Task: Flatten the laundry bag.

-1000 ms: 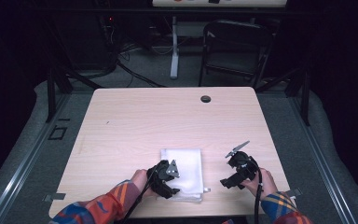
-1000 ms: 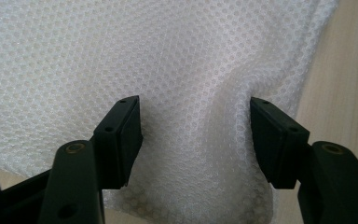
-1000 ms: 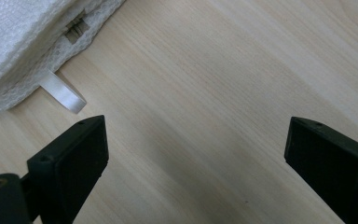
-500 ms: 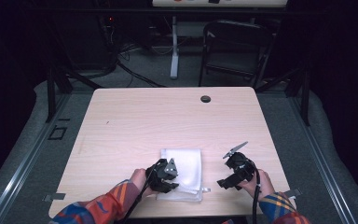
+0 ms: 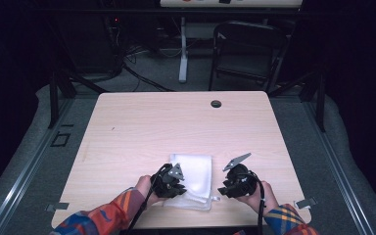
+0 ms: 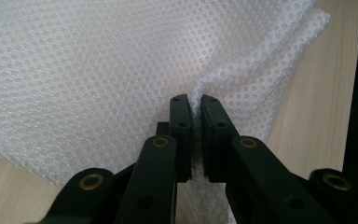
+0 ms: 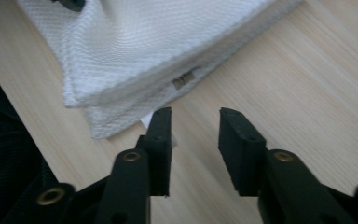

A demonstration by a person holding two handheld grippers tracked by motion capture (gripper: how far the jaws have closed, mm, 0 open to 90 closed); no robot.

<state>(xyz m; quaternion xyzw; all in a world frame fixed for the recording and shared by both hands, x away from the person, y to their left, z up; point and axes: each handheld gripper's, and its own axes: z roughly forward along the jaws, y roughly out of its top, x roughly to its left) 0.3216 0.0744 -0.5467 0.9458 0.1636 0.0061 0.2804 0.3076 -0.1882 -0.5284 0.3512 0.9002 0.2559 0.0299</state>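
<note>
Left gripper [image 6: 194, 106]: jaws clamped on a raised pleat of the white mesh cloth [image 5: 196, 174], honeycomb-textured, folded flat near the front edge of the pale woodgrain table [image 5: 142, 127]. Right gripper [image 7: 195, 122]: jaws parted, empty, just right of the cloth's layered corner.

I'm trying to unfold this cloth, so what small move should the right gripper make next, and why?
Probably ease the right gripper forward onto the cloth corner and shut. Its jaws stand open over bare table, just short of the layered corner, while the left gripper already pinches a fold.
</note>
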